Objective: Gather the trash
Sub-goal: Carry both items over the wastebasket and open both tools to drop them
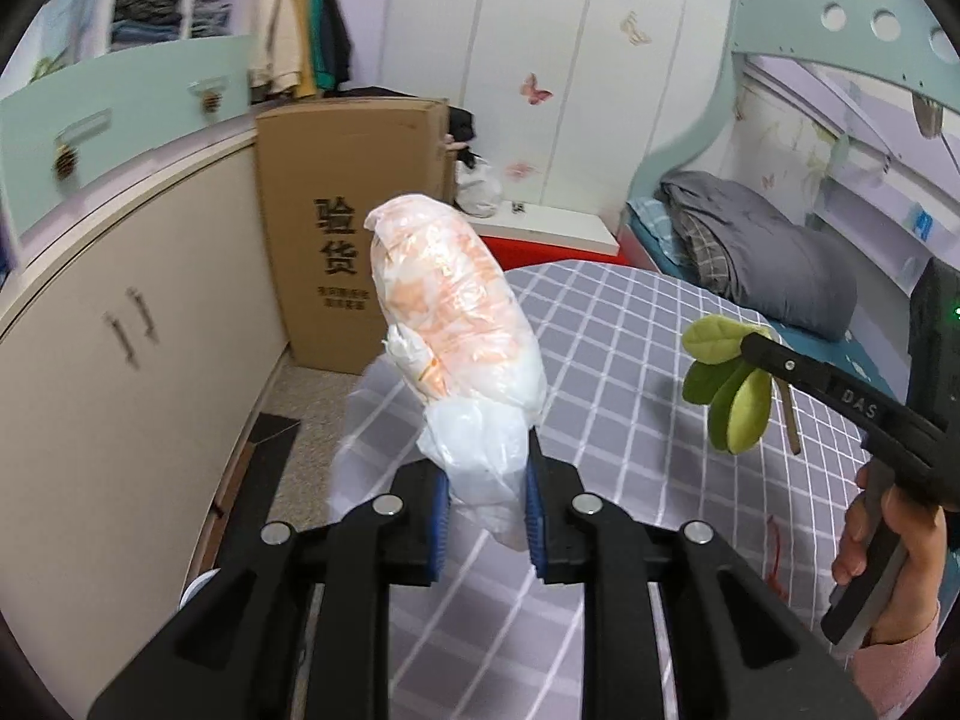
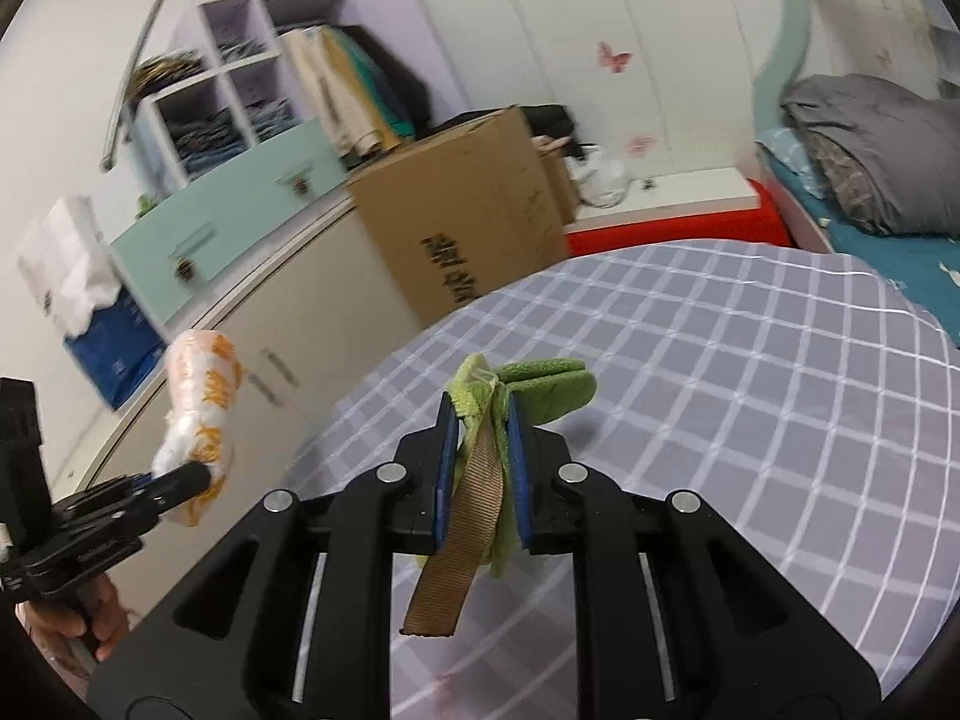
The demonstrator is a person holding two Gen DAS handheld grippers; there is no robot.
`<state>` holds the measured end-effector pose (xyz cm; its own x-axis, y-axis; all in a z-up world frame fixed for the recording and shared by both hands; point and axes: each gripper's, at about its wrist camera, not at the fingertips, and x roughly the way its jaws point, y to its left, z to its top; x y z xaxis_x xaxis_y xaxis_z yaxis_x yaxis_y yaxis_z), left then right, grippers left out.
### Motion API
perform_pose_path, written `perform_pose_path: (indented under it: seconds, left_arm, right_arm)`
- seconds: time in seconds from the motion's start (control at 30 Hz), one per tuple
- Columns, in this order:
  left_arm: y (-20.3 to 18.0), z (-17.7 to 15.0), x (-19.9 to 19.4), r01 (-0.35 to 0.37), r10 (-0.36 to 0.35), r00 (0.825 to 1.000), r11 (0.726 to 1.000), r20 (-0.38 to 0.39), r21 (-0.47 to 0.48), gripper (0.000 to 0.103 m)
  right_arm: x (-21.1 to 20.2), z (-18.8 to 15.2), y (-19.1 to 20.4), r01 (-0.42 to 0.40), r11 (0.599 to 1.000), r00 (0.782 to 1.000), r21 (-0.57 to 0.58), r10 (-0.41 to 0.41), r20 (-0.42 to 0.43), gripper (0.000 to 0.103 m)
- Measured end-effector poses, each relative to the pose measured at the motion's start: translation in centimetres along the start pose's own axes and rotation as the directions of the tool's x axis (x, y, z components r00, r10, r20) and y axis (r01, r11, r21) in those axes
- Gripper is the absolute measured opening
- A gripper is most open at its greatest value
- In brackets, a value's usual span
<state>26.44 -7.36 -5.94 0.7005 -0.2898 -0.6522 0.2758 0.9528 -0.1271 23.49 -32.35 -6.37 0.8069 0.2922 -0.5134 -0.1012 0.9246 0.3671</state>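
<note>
My left gripper is shut on the lower end of a white and orange plastic bag, which stands up above the fingers over the left edge of the checked bedsheet. In the right wrist view the same bag sticks out of the left gripper at the far left. My right gripper is shut on a green leaf-shaped fabric piece with a brown ribbon hanging from it. The left wrist view shows those green leaves at the right gripper's tip, held by a person's hand.
A tall cardboard box stands against a beige cabinet on the left. A strip of floor runs between cabinet and bed. A grey duvet lies on a bunk bed at the right. White wardrobe doors fill the back.
</note>
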Motion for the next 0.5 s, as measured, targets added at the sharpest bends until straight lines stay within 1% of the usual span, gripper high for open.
perform_pose_path:
  seconds: [0.2, 0.3, 0.33, 0.37, 0.4, 0.5]
  left_arm:
    - [5.1, -2.8, -3.4, -0.005, 0.006, 1.0, 0.998, 0.016, -0.065, 0.02]
    - [7.6, -4.0, -4.7, -0.002, 0.004, 1.0, 0.994, 0.02, -0.107, 0.02]
    - [8.9, -4.7, -5.3, 0.019, -0.017, 1.0, 0.991, 0.019, -0.135, 0.02]
    - [9.8, -5.2, -5.6, 0.032, -0.029, 0.999, 0.988, 0.018, -0.154, 0.02]
    - [10.9, -5.8, -5.9, 0.028, -0.026, 1.0, 0.985, 0.017, -0.171, 0.02]
    - [14.3, -7.8, -6.9, -0.014, 0.018, 1.0, 0.978, 0.017, -0.209, 0.02]
  right_arm:
    - [0.6, -1.7, 8.7, -0.08, 0.992, 0.995, -0.095, 0.075, -0.06, 0.016]
    - [1.6, -3.1, 13.3, -0.135, 0.98, 0.988, -0.145, 0.122, -0.099, 0.016]
    - [2.1, -4.0, 15.5, -0.156, 0.973, 0.984, -0.171, 0.137, -0.118, 0.016]
    - [2.5, -4.5, 16.7, -0.172, 0.968, 0.98, -0.183, 0.149, -0.132, 0.016]
    - [3.0, -5.1, 18.0, -0.192, 0.962, 0.975, -0.193, 0.165, -0.149, 0.016]
    - [5.1, -7.5, 22.5, -0.248, 0.945, 0.956, -0.216, 0.202, -0.213, 0.016]
